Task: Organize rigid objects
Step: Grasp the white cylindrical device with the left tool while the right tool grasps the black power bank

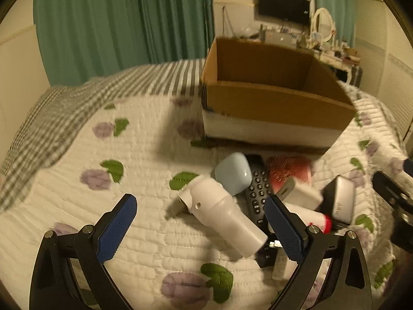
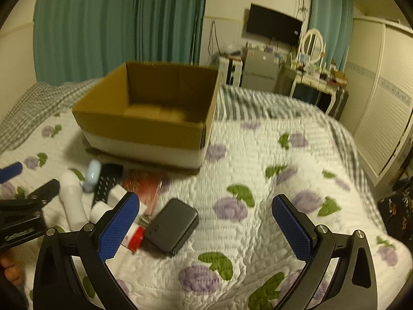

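An open, empty cardboard box (image 1: 273,103) (image 2: 144,129) stands on the quilted bed. In front of it lies a pile: a white cylindrical device (image 1: 219,211) (image 2: 72,201), a pale blue case (image 1: 233,173) (image 2: 91,175), a black remote (image 1: 258,188) (image 2: 107,180), a red packet (image 1: 289,171) (image 2: 144,186), a white adapter (image 1: 302,193) and a dark power bank (image 1: 338,199) (image 2: 171,226). My left gripper (image 1: 204,226) is open, the white device between its fingers, untouched. My right gripper (image 2: 206,226) is open just right of the power bank.
The floral quilt (image 2: 258,180) covers the bed, with a striped grey blanket (image 1: 51,118) behind. Teal curtains, a wall TV (image 2: 273,25), a cluttered dresser with a mirror (image 2: 313,44) and a wardrobe (image 2: 382,108) line the far side. A hand (image 2: 13,271) shows at lower left.
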A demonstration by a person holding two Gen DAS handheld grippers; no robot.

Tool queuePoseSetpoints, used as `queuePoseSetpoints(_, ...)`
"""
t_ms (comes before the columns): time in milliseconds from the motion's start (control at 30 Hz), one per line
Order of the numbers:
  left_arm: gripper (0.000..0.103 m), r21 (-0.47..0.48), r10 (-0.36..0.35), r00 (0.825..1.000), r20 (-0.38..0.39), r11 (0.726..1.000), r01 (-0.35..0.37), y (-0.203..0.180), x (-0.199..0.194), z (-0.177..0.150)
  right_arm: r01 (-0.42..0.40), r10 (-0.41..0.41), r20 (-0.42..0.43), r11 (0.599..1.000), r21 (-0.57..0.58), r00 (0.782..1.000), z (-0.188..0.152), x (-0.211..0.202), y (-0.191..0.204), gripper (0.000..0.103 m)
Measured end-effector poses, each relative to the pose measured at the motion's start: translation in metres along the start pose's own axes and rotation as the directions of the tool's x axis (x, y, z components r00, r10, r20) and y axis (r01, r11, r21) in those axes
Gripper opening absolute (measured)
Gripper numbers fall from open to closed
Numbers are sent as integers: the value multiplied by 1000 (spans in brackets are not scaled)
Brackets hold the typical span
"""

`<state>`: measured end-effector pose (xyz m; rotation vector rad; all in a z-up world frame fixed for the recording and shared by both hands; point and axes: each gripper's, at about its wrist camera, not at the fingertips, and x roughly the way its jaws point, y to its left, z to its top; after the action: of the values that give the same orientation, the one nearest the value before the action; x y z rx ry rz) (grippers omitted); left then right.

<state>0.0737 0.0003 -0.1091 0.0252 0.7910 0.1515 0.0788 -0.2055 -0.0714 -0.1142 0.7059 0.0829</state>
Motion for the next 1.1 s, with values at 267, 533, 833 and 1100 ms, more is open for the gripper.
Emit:
queuePoseSetpoints(267,88,-64,28,991,-134,997,-37,3,46,-4,-19,19,-58,1000,8,998,-6,18,-2,103)
queuePoseSetpoints(533,67,-39,-39,991,-124,999,34,-1,36,-6,-6,6,-159,1000,3,987,-11,45,2,103)
queuePoseSetpoints(833,67,-55,-150,989,12,987,150,10,-14,8,-9,6,-239,1000,-9,971,-16,75,19,94)
queuePoseSetpoints(1100,67,-72,-178,982,56,981,182,19,-29,13,-82,87,-286,996,32,954,-20,93,26,62)
